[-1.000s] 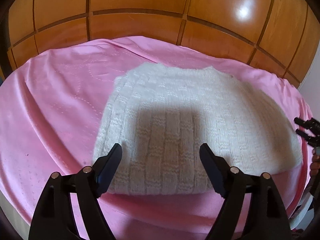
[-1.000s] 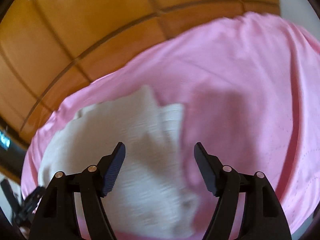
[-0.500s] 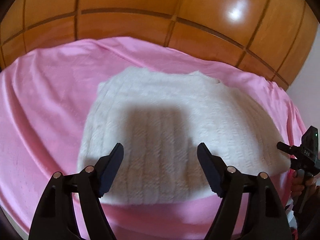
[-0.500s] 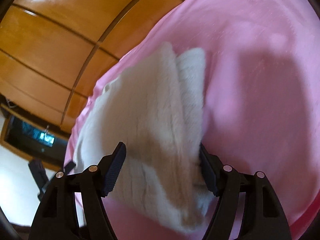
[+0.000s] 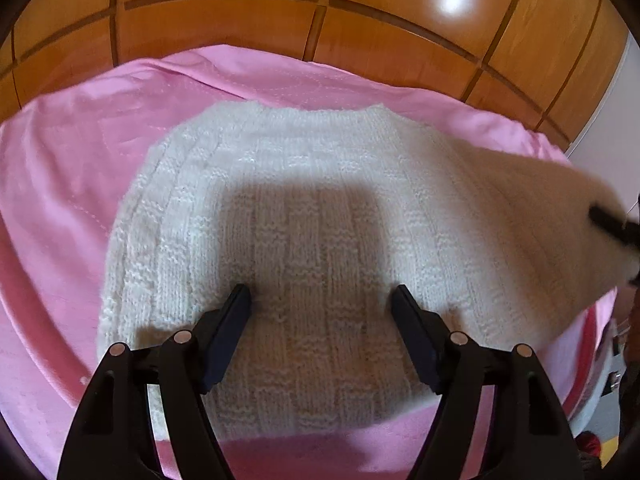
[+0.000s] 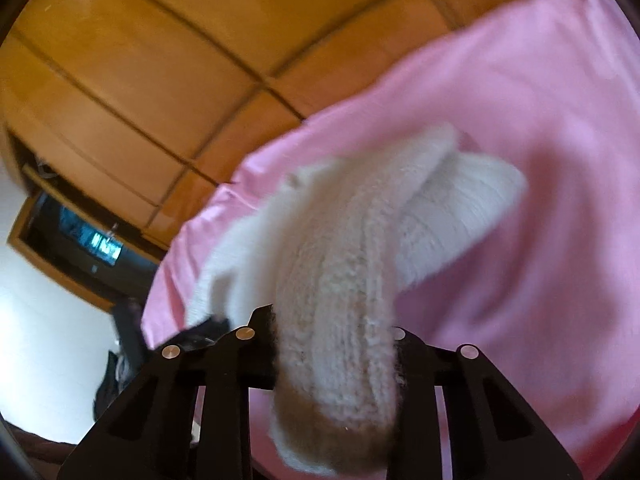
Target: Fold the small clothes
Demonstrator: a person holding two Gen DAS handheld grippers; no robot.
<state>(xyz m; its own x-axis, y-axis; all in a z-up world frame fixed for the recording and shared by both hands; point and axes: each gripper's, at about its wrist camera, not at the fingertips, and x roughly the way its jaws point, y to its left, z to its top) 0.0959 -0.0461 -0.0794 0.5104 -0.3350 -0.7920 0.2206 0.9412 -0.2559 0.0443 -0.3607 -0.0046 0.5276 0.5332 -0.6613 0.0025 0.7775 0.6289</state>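
A: Where is the white knitted sweater (image 5: 312,248) sitting?

B: It is lying folded on the pink bedspread (image 5: 60,184), in front of the wooden wardrobe doors (image 5: 224,16). Its right end is rising off the bed.

A: Right gripper (image 6: 334,344)?

B: Its jaws have just been closing — they are now pinching a thick bunched fold of the knit, which is filling the gap between them. Judging by the lifted end, it is being gripped to carry that side over for the next fold.

A: Left gripper (image 5: 320,304)?

B: Its jaws are standing apart, nothing clamped, tips hovering over the near middle of the sweater — probably placing itself to pin the cloth while the other side is swinging over.
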